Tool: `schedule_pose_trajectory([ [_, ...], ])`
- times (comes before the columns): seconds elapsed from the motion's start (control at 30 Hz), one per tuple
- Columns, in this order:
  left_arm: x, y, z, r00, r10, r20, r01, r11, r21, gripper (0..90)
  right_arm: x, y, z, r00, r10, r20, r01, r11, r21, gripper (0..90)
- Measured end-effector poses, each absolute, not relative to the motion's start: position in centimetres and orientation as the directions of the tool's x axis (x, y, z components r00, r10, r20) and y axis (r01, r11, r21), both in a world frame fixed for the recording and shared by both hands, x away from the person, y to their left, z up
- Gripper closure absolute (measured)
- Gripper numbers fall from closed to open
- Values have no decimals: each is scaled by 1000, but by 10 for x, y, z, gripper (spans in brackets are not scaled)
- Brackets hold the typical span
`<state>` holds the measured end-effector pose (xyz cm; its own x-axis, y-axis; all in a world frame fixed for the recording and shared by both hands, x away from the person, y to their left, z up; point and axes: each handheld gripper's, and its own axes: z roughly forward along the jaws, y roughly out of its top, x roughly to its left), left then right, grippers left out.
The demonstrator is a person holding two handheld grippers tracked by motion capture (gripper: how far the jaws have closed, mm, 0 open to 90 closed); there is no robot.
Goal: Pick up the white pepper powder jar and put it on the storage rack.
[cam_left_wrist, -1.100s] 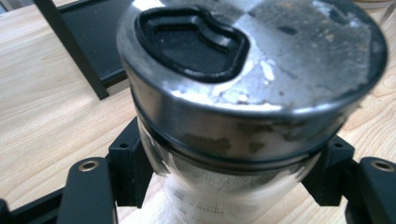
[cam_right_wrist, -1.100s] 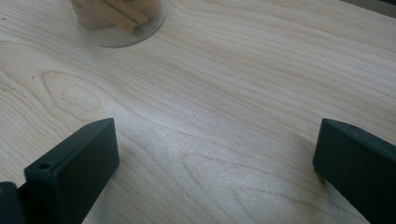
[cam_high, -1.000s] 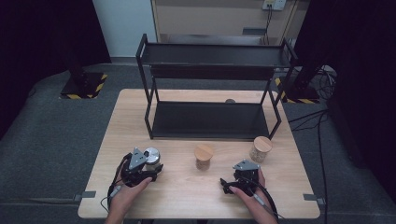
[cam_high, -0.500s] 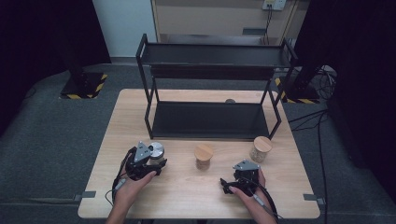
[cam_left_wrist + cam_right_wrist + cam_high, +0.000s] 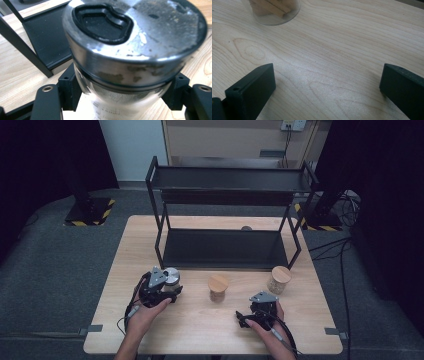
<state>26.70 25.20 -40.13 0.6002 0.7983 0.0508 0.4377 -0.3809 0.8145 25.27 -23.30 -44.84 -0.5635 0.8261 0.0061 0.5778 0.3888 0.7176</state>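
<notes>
A glass jar with a scuffed metal lid (image 5: 135,50) sits between the black jaws of my left gripper (image 5: 122,95), which is shut on its glass body just under the lid. From above, that jar (image 5: 171,276) and the left gripper (image 5: 167,289) are at the table's front left, near the rack's left leg. My right gripper (image 5: 256,306) rests low at the front right with its jaws wide apart and only bare wood between them (image 5: 327,85). The base of a glass jar (image 5: 270,11) stands ahead of it.
A black two-tier metal rack (image 5: 225,247) stands across the back of the wooden table (image 5: 200,330). Two wooden-lidded glass jars stand in front of it, one in the middle (image 5: 218,287) and one at the right (image 5: 279,279).
My left gripper has carried the metal-lidded jar a little to the right and slightly up. The right gripper has stayed put.
</notes>
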Motion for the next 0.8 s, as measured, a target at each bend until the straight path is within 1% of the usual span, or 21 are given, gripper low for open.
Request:
schedule_pose_trajectory([
  [0.47,286,238,-398,614,788,48,432,-386,815,291,253,-233,-448,-564,826,6,578,389,718,4],
  [0.8,294,234,-396,616,786,48,432,-388,814,290,253,-233,-448,-563,826,7,578,388,717,4],
])
